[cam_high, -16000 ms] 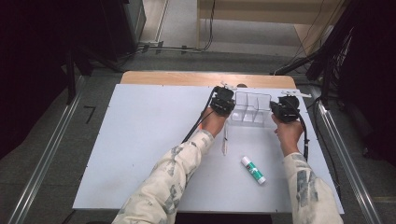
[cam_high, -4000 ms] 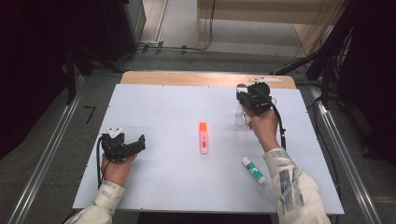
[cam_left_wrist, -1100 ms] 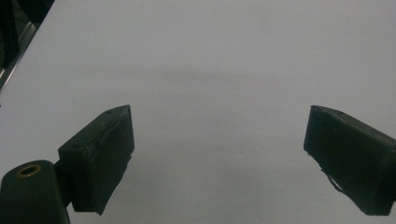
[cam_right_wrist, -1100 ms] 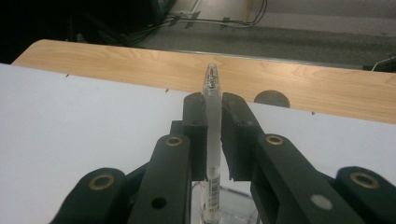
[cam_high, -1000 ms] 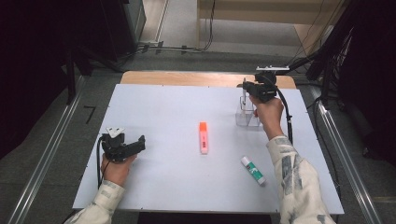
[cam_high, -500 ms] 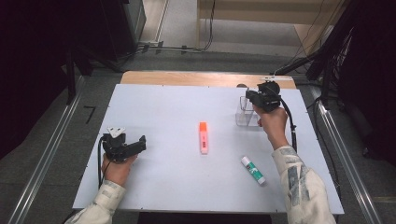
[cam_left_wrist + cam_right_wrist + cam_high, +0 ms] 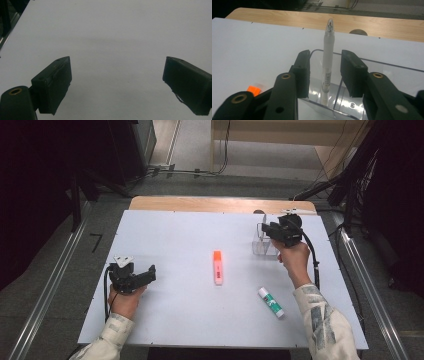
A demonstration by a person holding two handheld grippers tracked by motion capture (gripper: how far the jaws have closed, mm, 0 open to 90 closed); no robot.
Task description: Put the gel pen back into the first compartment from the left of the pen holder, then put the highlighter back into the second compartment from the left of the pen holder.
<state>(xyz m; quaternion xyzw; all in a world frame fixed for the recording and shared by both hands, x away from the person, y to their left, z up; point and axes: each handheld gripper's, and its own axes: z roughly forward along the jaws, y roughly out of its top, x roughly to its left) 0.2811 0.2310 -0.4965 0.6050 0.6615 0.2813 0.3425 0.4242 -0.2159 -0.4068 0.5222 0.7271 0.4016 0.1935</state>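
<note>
Pen (image 7: pixel 327 62) upright in clear organizer (image 7: pixel 362 75)

Fixed high view: above the near edge of the white table (image 7: pixel 175 320), facing forward and down, far enough to take in the whole top and the floor beyond. Left gripper view: low over bare table at the near left, looking between wide-set jaws. Right gripper view: close behind a white pen (image 7: pixel 327 62) upright in a clear holder (image 7: pixel 372 67) at the far right. Shared with the high view: holder (image 7: pixel 263 246) and orange marker (image 7: pixel 217 267), (image 7: pixel 253 89).
</note>
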